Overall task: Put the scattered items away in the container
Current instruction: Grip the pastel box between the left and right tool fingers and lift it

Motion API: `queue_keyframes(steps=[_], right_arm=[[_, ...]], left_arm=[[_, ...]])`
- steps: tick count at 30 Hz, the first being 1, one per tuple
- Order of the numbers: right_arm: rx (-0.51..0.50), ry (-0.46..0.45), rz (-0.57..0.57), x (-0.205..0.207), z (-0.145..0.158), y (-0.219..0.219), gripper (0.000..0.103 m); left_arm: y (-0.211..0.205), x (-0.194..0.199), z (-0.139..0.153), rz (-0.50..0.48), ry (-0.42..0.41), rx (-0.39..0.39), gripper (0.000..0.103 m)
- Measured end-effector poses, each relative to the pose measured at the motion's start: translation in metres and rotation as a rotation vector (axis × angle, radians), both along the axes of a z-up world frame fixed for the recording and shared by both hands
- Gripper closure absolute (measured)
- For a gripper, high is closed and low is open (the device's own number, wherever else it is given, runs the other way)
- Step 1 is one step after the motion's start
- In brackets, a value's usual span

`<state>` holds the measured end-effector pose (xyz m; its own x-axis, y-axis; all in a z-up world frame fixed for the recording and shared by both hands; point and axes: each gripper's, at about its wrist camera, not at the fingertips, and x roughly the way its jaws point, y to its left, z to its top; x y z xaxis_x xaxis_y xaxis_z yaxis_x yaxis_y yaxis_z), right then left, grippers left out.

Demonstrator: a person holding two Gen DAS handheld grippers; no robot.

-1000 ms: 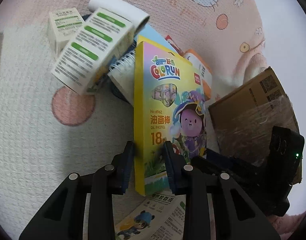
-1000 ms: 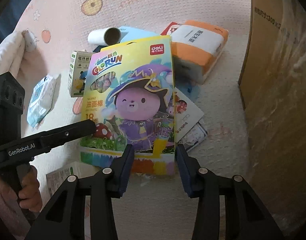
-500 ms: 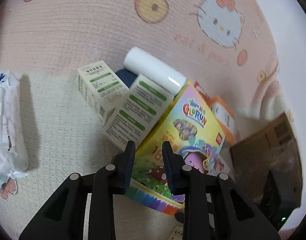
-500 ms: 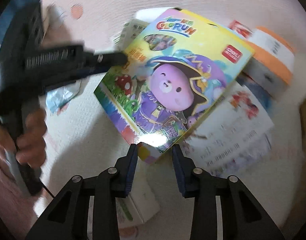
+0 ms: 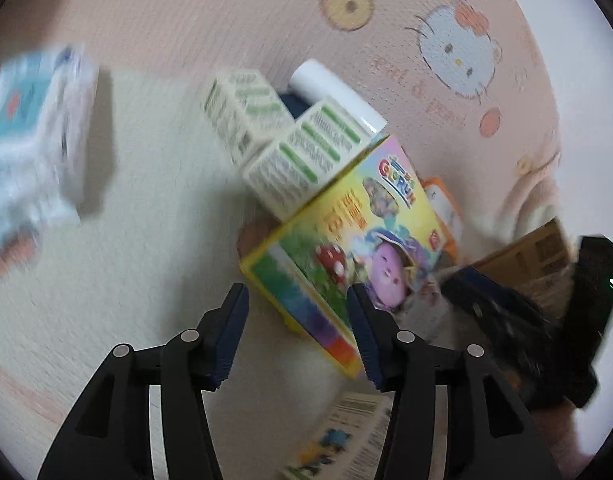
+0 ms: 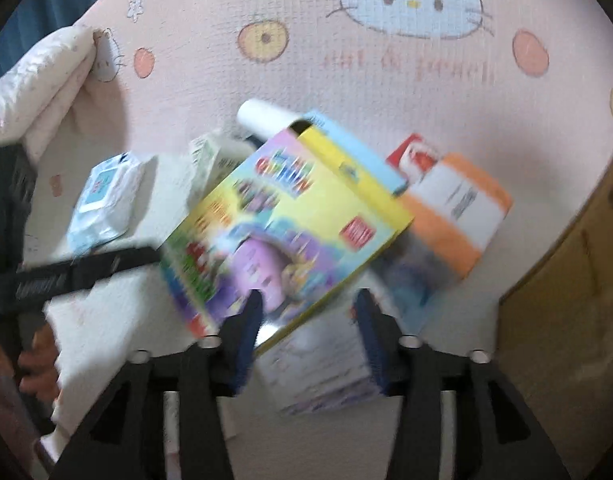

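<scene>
A yellow oil pastel box [image 5: 358,248] with a purple cartoon figure lies tilted over the pile of items on the mat; it also shows in the right wrist view [image 6: 282,232]. My left gripper [image 5: 298,332] is open, its jaws wide apart, with the box's lower corner just ahead of its right finger. My right gripper [image 6: 310,332] is open too, and the box's near edge sits between its fingers without a visible grip. The brown cardboard container [image 6: 566,320] stands at the right; it shows at the right edge of the left wrist view [image 5: 526,256]. Both views are blurred.
Two white-and-green boxes [image 5: 302,164], a white roll [image 5: 338,96], an orange-and-white pack [image 6: 458,216], a wet wipes pack [image 6: 102,204] and printed leaflets [image 6: 322,376] lie on the pink cartoon mat. A folded quilt [image 6: 38,92] lies at the left.
My left gripper let go of the pastel box and opened wide. My right gripper also opened. The box dropped lower and tilted onto the pile. Both grippers pulled back.
</scene>
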<state>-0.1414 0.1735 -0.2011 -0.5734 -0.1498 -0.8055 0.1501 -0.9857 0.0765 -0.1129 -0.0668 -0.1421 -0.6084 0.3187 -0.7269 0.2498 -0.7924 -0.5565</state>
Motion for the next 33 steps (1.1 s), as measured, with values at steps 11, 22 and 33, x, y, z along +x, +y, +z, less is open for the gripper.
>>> queue_keyframes(steps=[11, 22, 33], right_arm=[[-0.191, 0.066, -0.169, -0.042, -0.003, 0.031, 0.064], [-0.082, -0.015, -0.086, -0.027, -0.019, 0.02, 0.073], [-0.163, -0.183, -0.025, 0.037, -0.043, 0.008, 0.073]], left_arm=[[0.016, 0.007, -0.034, 0.125, -0.037, 0.115, 0.066], [0.001, -0.001, -0.024, 0.031, -0.035, 0.031, 0.071], [-0.015, -0.012, -0.009, -0.032, -0.024, -0.091, 0.07]])
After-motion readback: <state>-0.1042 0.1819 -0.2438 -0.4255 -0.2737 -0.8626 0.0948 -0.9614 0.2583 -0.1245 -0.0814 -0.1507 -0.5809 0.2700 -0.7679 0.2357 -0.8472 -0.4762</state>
